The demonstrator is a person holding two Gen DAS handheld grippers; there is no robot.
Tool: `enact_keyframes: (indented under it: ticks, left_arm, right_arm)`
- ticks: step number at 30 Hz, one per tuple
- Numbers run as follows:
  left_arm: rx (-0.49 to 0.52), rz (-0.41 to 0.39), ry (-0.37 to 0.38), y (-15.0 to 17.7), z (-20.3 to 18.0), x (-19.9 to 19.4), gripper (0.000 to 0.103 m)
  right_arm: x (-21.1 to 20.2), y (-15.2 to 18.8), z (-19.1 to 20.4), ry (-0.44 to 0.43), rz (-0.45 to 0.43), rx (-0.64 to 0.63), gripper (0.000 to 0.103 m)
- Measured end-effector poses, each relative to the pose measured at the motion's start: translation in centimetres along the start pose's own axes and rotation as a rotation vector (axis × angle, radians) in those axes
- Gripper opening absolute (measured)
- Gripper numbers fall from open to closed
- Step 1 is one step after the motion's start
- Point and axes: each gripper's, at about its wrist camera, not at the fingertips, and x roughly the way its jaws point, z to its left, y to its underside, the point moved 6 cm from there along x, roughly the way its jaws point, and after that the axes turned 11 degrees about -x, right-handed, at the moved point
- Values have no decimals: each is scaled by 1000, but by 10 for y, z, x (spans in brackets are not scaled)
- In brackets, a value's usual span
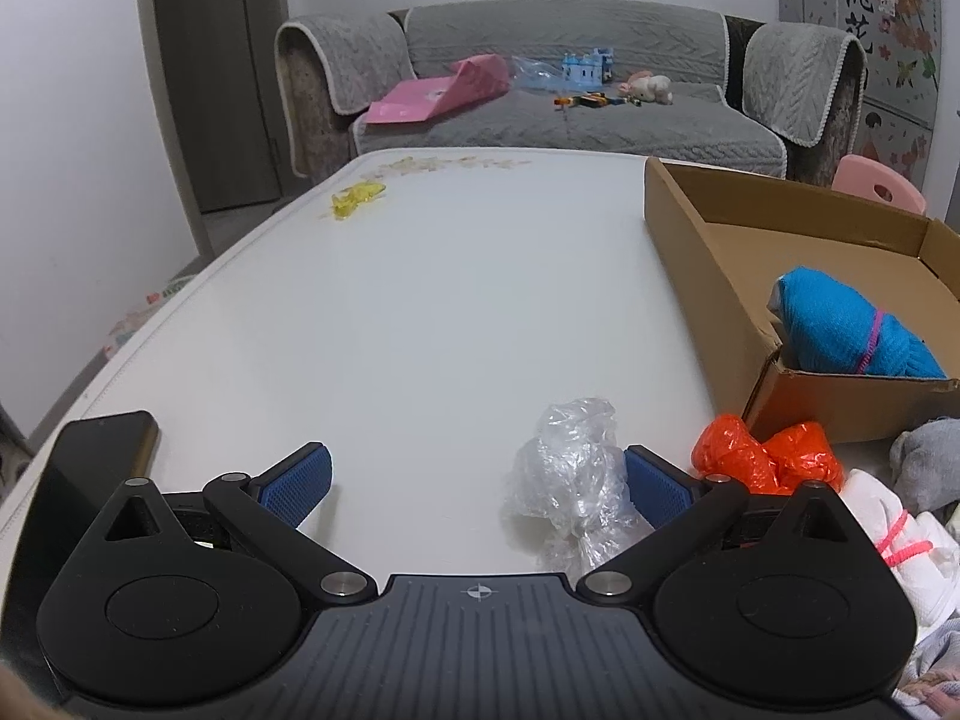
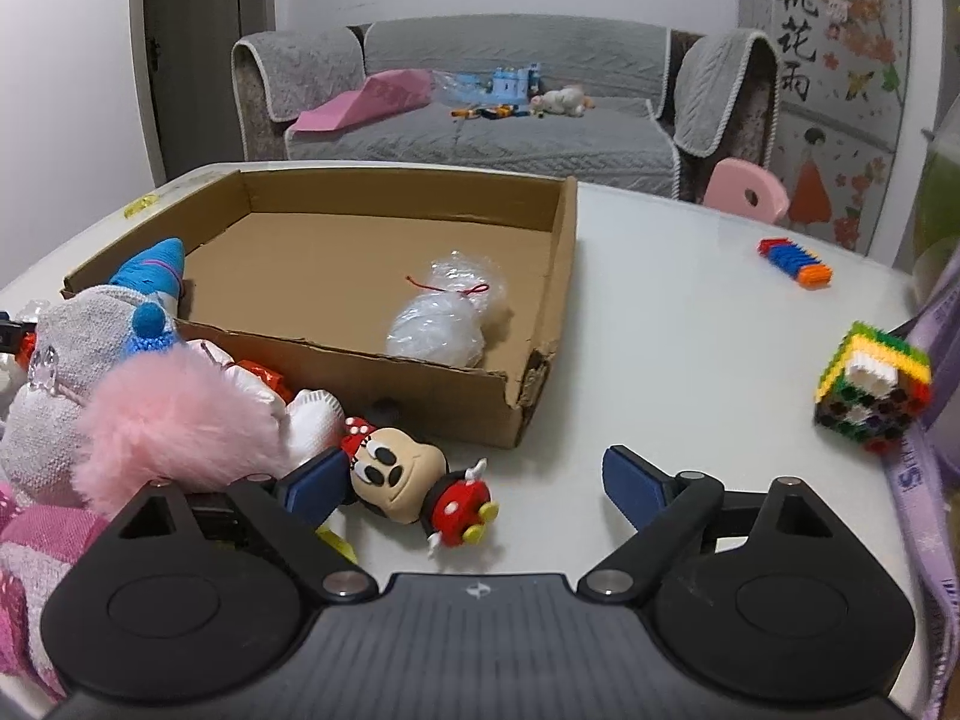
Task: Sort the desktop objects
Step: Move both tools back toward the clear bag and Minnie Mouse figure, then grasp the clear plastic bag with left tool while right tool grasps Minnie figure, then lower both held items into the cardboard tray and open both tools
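White table (image 2: 660,330) | mouse doll (image 2: 414,480) lying flat, head toward box (image 2: 420,384) | both tongs open, empty

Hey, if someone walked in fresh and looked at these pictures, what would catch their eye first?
Probably the Minnie Mouse figure lying on the white table, just in front of the right gripper, whose fingers stand apart around it. Behind it sits the open cardboard box holding a tied clear plastic bundle. At the left gripper, crumpled clear plastic and an orange bag stand out.
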Motion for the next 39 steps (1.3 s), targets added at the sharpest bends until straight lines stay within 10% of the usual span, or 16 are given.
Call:
enact_keyframes:
  ticks: [8, 15, 22, 27, 30, 39]
  left_arm:
    - [1, 3, 9, 0, -2, 0, 103]
    - [5, 15, 39, 0, -6, 0, 103]
    - [-12, 36, 76, 3, -4, -1, 101]
    - [8, 23, 106, 2, -10, -7, 77]
    - [-2, 19, 110, 0, -8, -11, 45]
    - [-42, -35, 147, -8, -4, -31, 42]
  right_arm:
    - [-6, 1, -9, -74, -11, 96, 40]
    - [-5, 9, 3, -59, 12, 24, 54]
    - [-10, 9, 12, -77, 13, -38, 31]
    - [-13, 10, 9, -78, 13, -23, 28]
    - [-14, 11, 5, -67, 14, -6, 28]
    - [-22, 2, -13, -62, -35, 76, 28]
